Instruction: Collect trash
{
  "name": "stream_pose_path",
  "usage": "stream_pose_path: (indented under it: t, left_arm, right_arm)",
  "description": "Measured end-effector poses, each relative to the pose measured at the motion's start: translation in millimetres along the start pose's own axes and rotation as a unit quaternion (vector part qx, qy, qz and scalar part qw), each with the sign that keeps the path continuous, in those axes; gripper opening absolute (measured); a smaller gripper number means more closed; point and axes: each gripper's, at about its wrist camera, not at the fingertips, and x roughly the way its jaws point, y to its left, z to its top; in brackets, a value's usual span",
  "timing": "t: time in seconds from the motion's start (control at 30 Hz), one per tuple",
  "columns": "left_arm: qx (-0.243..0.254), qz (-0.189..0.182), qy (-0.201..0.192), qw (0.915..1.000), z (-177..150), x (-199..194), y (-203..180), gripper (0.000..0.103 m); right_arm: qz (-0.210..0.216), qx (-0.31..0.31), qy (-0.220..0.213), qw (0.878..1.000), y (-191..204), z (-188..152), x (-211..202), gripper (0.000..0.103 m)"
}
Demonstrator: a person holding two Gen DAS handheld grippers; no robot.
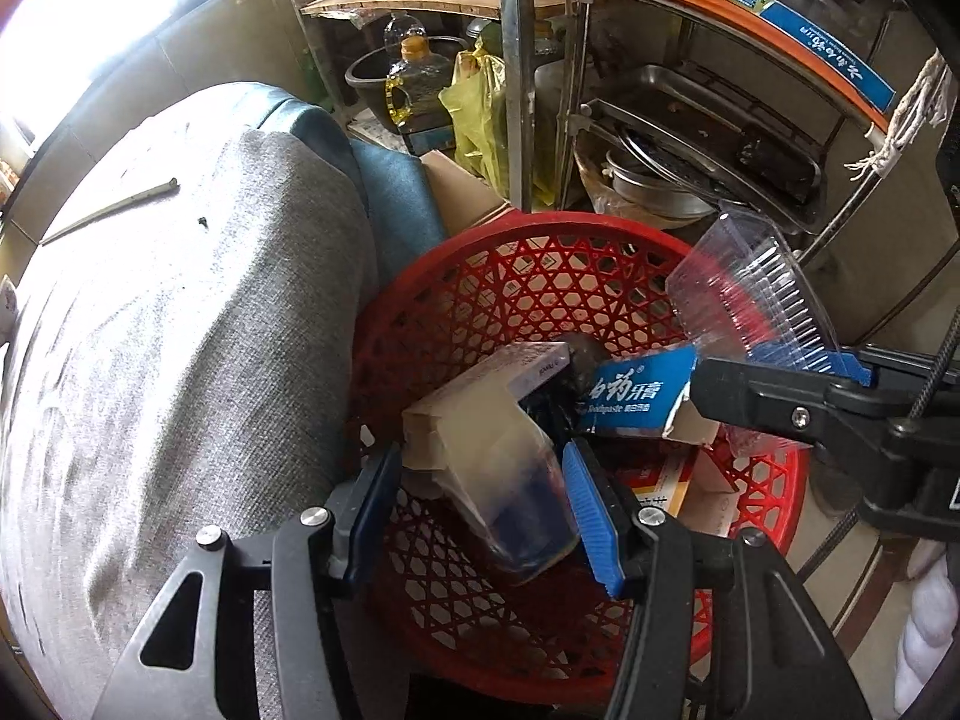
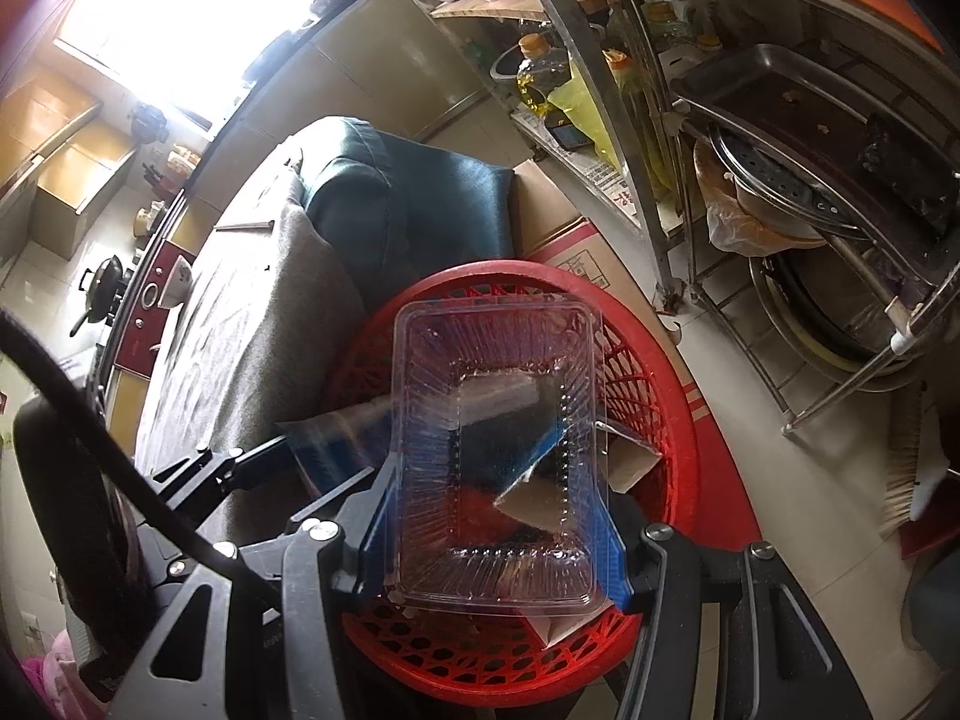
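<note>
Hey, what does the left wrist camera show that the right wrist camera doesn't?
Only the left wrist view shows the left tongs around a small clear box, a blue toothpaste carton in the basket, and a thin stick on the grey cloth.

Only the right wrist view shows a wok on a stove and a brush on the floor.

Both show the red basket, the clear plastic tray held by the right tongs, and the metal rack.

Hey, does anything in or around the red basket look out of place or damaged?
Nothing spilled. The toothpaste box in the basket is torn open at one end. A stray stick lies on the grey cloth.
</note>
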Motion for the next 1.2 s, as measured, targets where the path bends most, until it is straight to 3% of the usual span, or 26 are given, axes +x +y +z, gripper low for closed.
stream_pose_path:
  t: [0.13,0.67,1.1,1.2]
  left_arm:
    - [-0.001,-0.009,0.0,1.0,-1.0,-0.6,-0.4,0.061]
    - [0.006,-0.045,-0.003,0.999,-25.7,-14.8,7.6,0.063]
    - [0.001,-0.024,-0.028,0.9993,-32.7,-38.3,14.4,0.063]
    - [0.008,-0.013,-0.039,0.9991,-32.6,-46.5,11.8,0.069]
  right_arm:
    - [0.001,0.004,0.0,1.0,0.3,0.2,-0.8,0.059]
    - [0.006,0.002,0.0,1.0,3.0,1.8,-0.1,0.059]
    - [0.011,-0.008,0.0,1.0,14.9,-0.7,-0.2,0.059]
    - [0.012,-0.01,-0.003,1.0,17.5,-0.7,-2.7,0.059]
